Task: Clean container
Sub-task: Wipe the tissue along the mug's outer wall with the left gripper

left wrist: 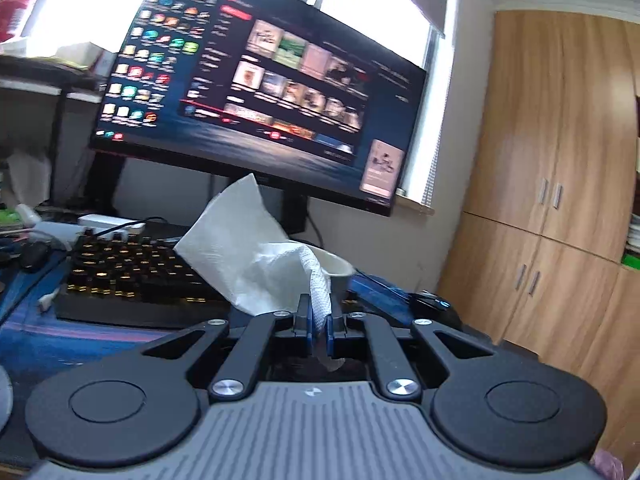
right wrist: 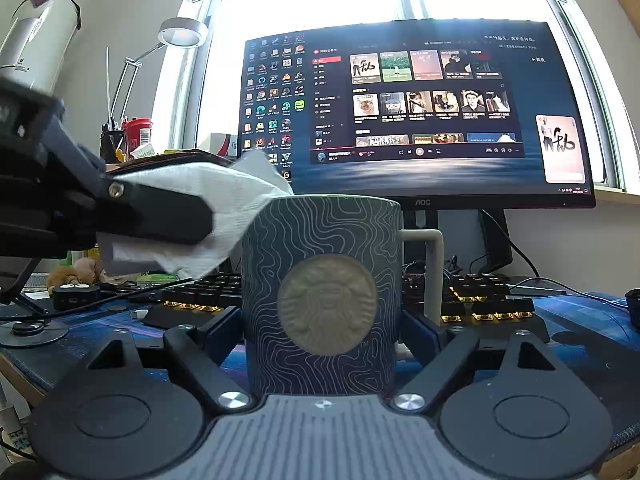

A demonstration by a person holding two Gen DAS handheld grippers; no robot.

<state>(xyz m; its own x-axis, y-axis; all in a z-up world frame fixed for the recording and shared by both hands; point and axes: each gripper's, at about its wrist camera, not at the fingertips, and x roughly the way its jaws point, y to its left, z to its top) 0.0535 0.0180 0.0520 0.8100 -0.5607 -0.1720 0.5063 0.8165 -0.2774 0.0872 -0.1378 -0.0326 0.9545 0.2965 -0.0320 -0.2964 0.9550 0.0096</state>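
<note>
Home office desk: monitor (right wrist: 416, 108), backlit keyboard (left wrist: 132, 276), desk lamp (right wrist: 182, 34), wooden wardrobe (left wrist: 556, 168) beside window.

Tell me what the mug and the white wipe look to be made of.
Mug: likely glazed ceramic, matte dark body with pale contour lines, cream handle and a thick cream rim. Wipe: paper towel, its embossed texture and soft creases showing, pinched in the left claw. The right claw grips the mug.
</note>
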